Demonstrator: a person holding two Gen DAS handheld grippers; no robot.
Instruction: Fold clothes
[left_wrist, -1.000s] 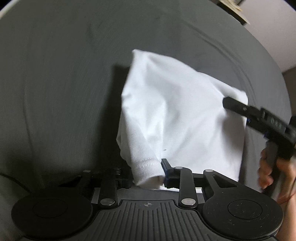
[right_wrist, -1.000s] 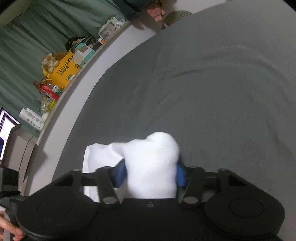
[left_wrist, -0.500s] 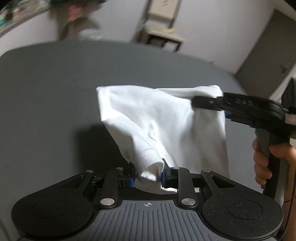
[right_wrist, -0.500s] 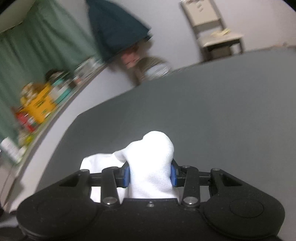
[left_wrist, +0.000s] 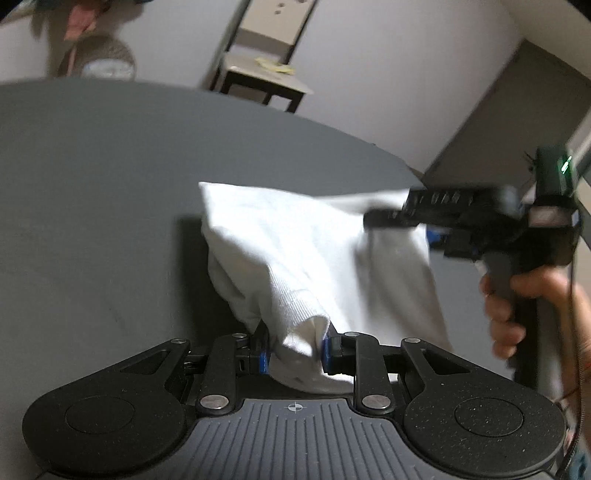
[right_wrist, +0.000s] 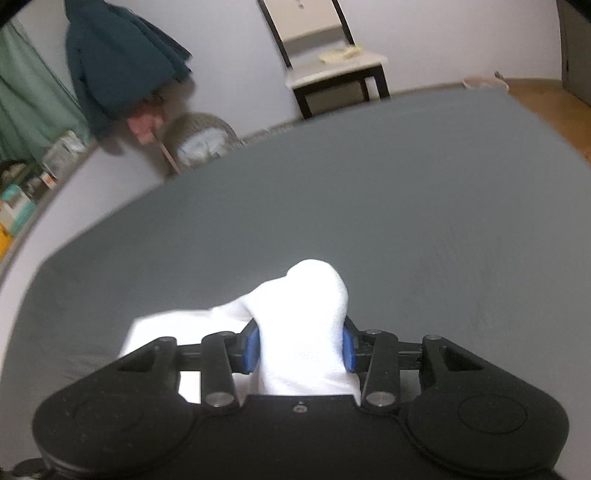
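1. White garment (left_wrist: 317, 258) is up off the grey bed (left_wrist: 110, 192), strung between both claws, hanging slack w/ a shadow under it. Looks partly doubled over already, but can't tell how many folds are in it.
2. Left claw (left_wrist: 295, 350) is clamped on a ribbed hem corner, fabric bunched thick between the blue pads.
3. Right claw (right_wrist: 301, 349) is pinched tight on another wad of the cloth, a rounded lump poking out past the tips. In the left view you see it off to the right, hand (left_wrist: 517, 310) on the grip.
4. Doing it well imo: keep both claws level & the top edge taut so it hangs flat, lower it w/o letting the bottom crumple, line up edges before letting go.
5. Risk: thick bunches = uneven grip, a layer could slip.
6. Fabric itself: soft knit, plain white, few wrinkles, no print visible.
7. Bkgd: chair (right_wrist: 332, 62) by the wall, dark coat (right_wrist: 122, 59) hanging.
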